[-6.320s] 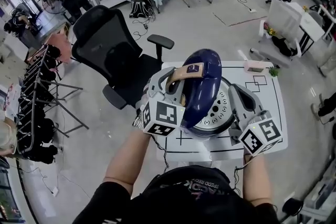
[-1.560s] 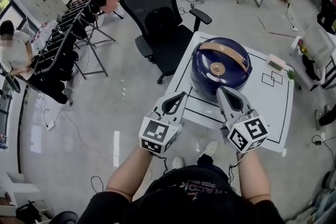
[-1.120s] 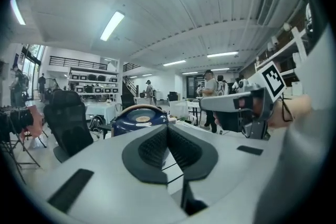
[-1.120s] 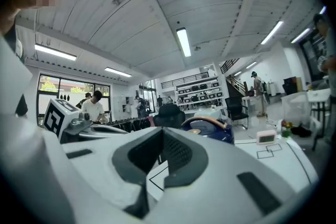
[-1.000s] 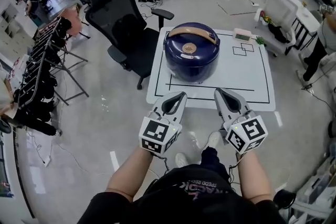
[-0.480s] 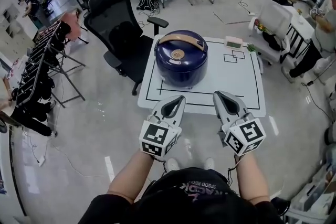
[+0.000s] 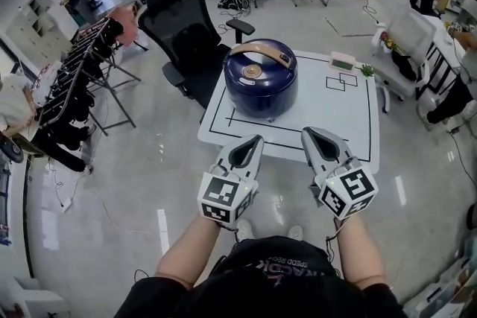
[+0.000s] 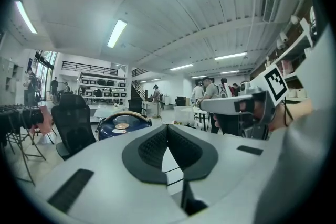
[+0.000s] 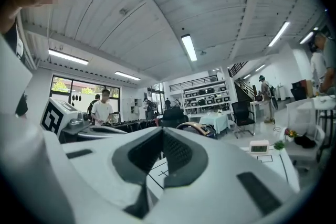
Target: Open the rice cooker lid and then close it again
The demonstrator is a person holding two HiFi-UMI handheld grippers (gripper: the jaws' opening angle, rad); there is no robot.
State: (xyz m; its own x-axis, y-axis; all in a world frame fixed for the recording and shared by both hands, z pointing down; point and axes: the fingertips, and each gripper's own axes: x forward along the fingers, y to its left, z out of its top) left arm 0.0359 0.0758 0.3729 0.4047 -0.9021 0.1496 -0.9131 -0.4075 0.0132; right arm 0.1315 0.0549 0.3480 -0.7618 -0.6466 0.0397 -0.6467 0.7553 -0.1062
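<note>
The person wears a black short-sleeved T-shirt (image 7: 277,283) with small pale lettering below the collar. Each hand carries a pale grey, wedge-shaped tool, the left gripper (image 7: 255,139) and the right gripper (image 7: 308,133), lined with black ribbed pads (image 8: 152,147). At each tool's near end sits a white marker cube (image 7: 226,197) printed with black squares, and a thin dark cable (image 7: 236,233) trails beneath it.
</note>
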